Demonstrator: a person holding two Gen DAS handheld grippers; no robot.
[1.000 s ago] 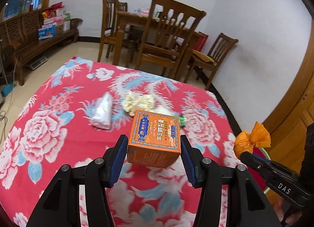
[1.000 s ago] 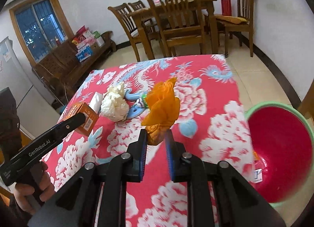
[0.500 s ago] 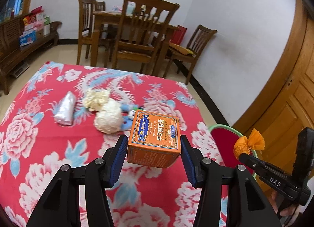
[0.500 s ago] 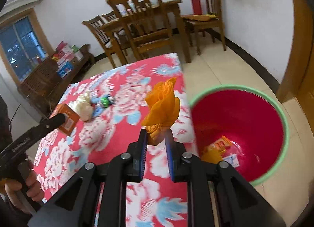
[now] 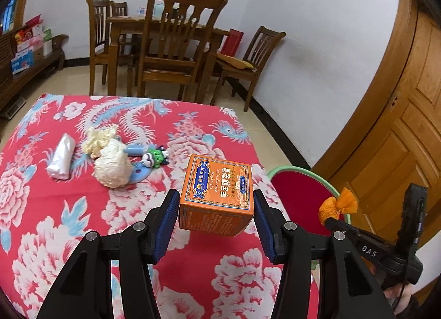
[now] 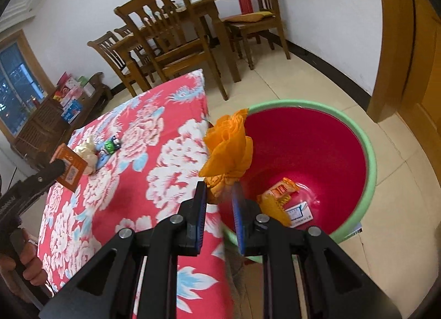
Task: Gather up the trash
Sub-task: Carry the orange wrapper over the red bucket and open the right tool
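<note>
My left gripper (image 5: 216,208) is shut on an orange box (image 5: 217,195) and holds it above the red floral tablecloth (image 5: 82,208). My right gripper (image 6: 219,200) is shut on an orange tied bag (image 6: 228,148), held at the table's right edge beside the red bin with a green rim (image 6: 369,159). The bin holds an orange wrapper (image 6: 275,195) and a white card (image 6: 299,213). In the left wrist view the bag (image 5: 337,204) hangs over the bin (image 5: 300,195).
On the table lie a silver wrapped packet (image 5: 62,156), two crumpled cream wads (image 5: 111,164), and a blue-green toy (image 5: 151,157). Wooden chairs and a dining table (image 5: 171,43) stand beyond. A wooden door (image 5: 399,153) is at the right.
Both grippers swung right toward the bin. The orange bag has moved from over the table to the bin's rim; the box has moved toward the table's right side.
</note>
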